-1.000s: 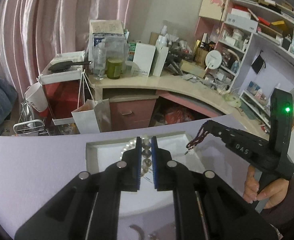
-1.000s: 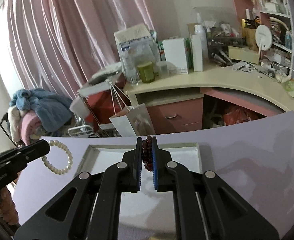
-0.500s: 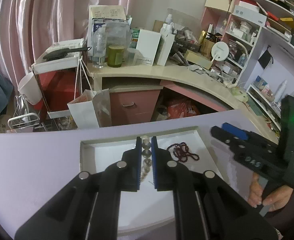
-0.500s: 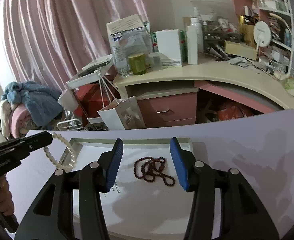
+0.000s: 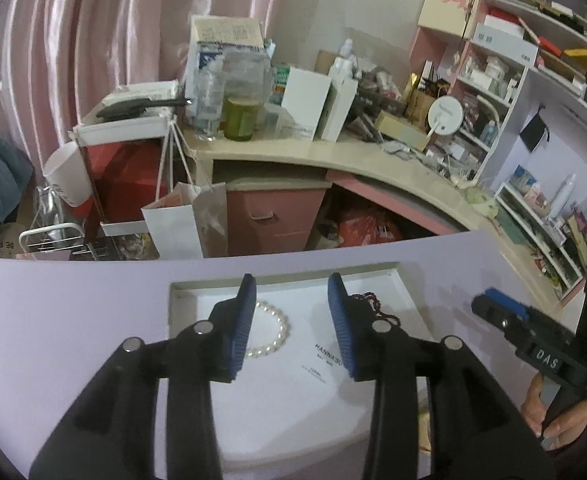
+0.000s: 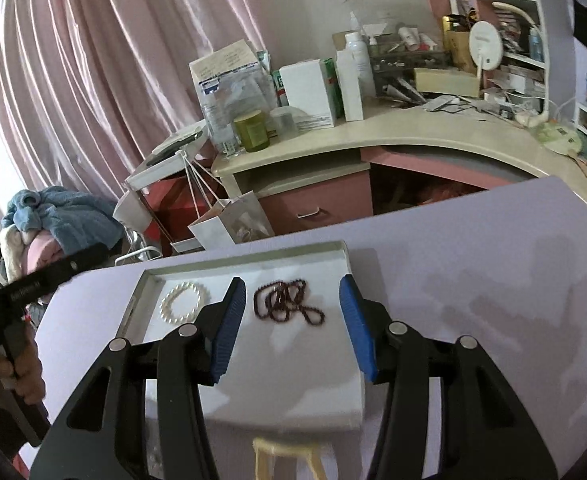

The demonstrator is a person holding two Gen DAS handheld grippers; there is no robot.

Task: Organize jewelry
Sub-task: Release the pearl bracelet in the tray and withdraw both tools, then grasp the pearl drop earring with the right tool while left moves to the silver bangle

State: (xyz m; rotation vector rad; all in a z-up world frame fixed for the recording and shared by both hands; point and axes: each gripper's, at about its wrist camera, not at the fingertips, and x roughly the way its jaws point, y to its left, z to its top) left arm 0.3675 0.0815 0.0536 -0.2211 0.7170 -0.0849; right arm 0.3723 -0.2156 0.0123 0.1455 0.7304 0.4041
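Note:
A shallow white tray (image 6: 343,258) lies on the lilac table (image 6: 493,280). In it lie a white pearl bracelet (image 6: 183,304) on the left and a dark red bead string (image 6: 287,302) on the right. The bracelet (image 5: 271,338) and part of the bead string (image 5: 373,306) also show in the left wrist view, in the tray (image 5: 405,288). My left gripper (image 5: 291,322) is open and empty above the tray. My right gripper (image 6: 291,322) is open and empty above the bead string.
A pale yellow item (image 6: 285,458) lies on the table in front of the tray. Behind the table stand a cluttered beige desk (image 6: 413,136), a paper bag (image 6: 229,224), pink curtains and shelves (image 5: 533,80).
My left gripper has opened and let the pearl bracelet down into the tray. My right gripper had opened earlier and dropped the bead string; it has since drawn back a little.

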